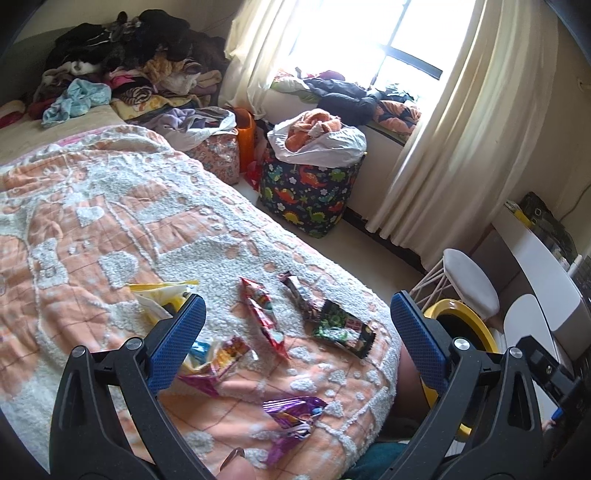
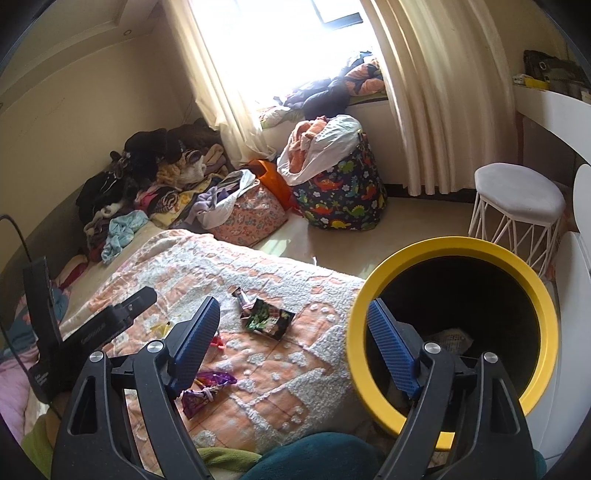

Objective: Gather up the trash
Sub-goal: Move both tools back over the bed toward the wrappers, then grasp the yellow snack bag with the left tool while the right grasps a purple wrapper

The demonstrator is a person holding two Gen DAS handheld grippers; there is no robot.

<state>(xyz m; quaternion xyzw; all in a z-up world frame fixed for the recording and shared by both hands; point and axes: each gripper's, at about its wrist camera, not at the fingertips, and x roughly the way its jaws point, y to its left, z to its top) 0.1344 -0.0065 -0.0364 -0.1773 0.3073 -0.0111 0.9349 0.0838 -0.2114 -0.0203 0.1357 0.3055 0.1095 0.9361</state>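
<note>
light: window (image 1: 369, 33) glare, blown out | edges: fisheye-bent, dark corners

Bright window (image 2: 258, 22), cream curtains (image 2: 424, 92), pale floor (image 2: 424, 218), white stool (image 2: 521, 199) beside it.

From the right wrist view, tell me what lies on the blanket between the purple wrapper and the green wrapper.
Nothing: bare blanket separates the purple wrapper from the green wrapper.

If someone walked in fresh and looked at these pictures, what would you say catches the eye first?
Probably the yellow-rimmed bin, tipped with its dark mouth facing the camera, right beside the bed. Next, the crumpled snack wrappers scattered on the orange-and-white blanket: a red wrapper, a green-and-black wrapper and a purple wrapper. Behind, a heap of clothes lies piled at the far end of the bed.
</note>
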